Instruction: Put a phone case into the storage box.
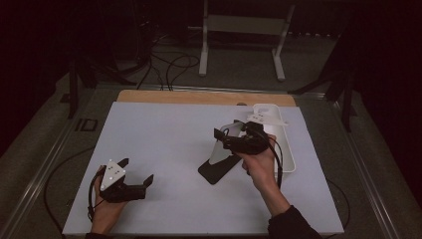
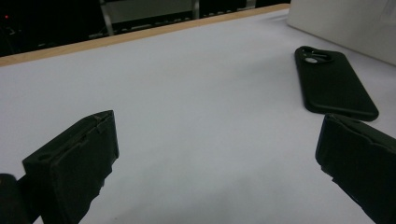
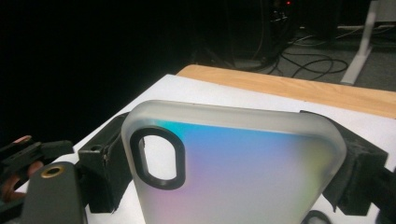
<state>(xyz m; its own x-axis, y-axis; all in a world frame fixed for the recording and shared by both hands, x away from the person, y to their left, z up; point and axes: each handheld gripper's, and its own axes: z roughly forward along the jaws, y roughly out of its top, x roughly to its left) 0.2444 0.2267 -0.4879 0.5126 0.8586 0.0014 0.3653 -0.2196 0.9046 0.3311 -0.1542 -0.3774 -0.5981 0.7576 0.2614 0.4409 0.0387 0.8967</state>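
My right gripper [image 1: 227, 136] is shut on a frosted phone case [image 1: 221, 151] with a rainbow sheen, which it holds upright on edge over the white table top. In the right gripper view the two black jaws clamp the case [image 3: 243, 163] from both sides, its camera cut-out at the left. A black phone case [image 1: 216, 171] lies flat on the table just below the held one. My left gripper [image 1: 136, 171] rests low at the near left, open, with nothing between its jaws. In its own view the black case [image 2: 334, 86] lies ahead to the right of the left gripper [image 2: 219, 154].
A white bin [image 1: 287, 152] stands at the table's right side, close behind the right hand, also seen as the bin [image 2: 345, 23] in the left gripper view. A wooden strip [image 1: 199, 97] borders the far edge. Cables and a white stand lie on the floor beyond.
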